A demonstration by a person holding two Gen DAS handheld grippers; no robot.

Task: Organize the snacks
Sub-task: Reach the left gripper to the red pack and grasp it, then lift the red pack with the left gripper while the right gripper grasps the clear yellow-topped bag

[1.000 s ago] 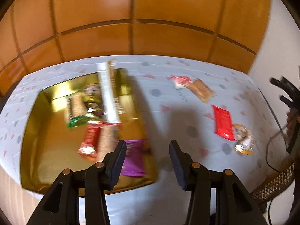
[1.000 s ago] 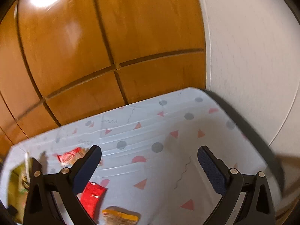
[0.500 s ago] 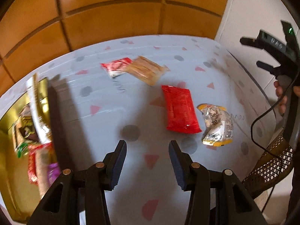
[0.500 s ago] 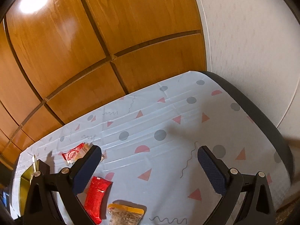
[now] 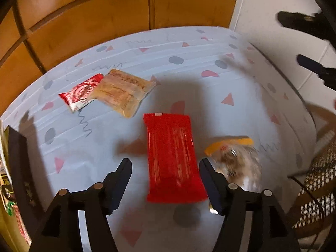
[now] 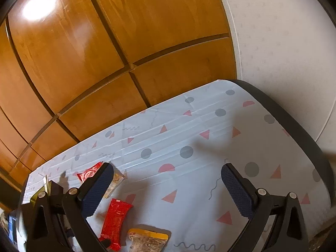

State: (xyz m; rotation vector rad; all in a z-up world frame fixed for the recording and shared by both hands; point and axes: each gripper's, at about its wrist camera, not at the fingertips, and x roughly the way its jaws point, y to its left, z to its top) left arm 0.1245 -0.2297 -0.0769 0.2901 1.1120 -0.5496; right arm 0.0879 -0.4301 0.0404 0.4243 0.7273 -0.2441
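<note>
The left gripper (image 5: 164, 185) has just been opening; its jaws stand wide and hold nothing, with the red packet (image 5: 173, 159) lying flat on the tablecloth (image 5: 189, 63) between them, untouched. The right gripper (image 6: 166, 191) hovers wide open and empty near the table's far right corner.

Warm indoor light falls from above, flaring as a white hotspot on the glossy orange wood panelling (image 6: 37, 10). Soft dark shadows cross the pale patterned bench (image 5: 189, 67). Fisheye curvature bends edges into black corners; the clear yellow-topped snack bag (image 5: 235, 159) smears with motion blur.
</note>
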